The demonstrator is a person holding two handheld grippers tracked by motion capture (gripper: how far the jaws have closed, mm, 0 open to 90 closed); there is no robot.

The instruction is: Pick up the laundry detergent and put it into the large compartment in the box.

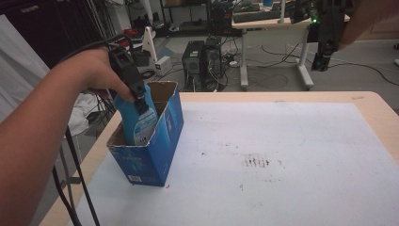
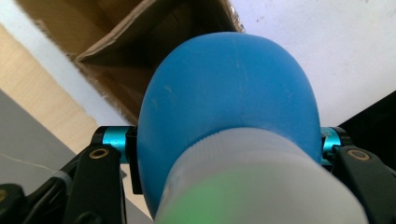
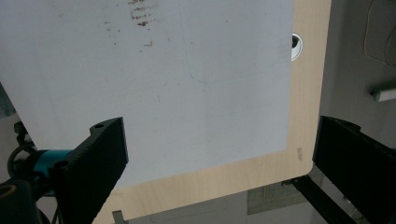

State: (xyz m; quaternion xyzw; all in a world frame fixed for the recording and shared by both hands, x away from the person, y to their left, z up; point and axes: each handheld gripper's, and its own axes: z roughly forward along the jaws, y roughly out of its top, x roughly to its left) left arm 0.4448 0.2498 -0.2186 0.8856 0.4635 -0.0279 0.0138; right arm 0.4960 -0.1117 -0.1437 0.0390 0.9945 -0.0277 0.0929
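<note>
With the left hand-held gripper (image 1: 141,106) clamped on the blue bottle (image 1: 136,117), now half inside the open blue carton (image 1: 155,155) at the surface's (image 1: 282,155) left edge, lower it straight, clear of the walls, while the right hand-held gripper (image 3: 219,154) waits empty, jaws wide

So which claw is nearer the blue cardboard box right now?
Left. The left claw grips a blue bottle partly inside the blue cardboard box; the right claw hangs open, high past the table's far edge.
</note>
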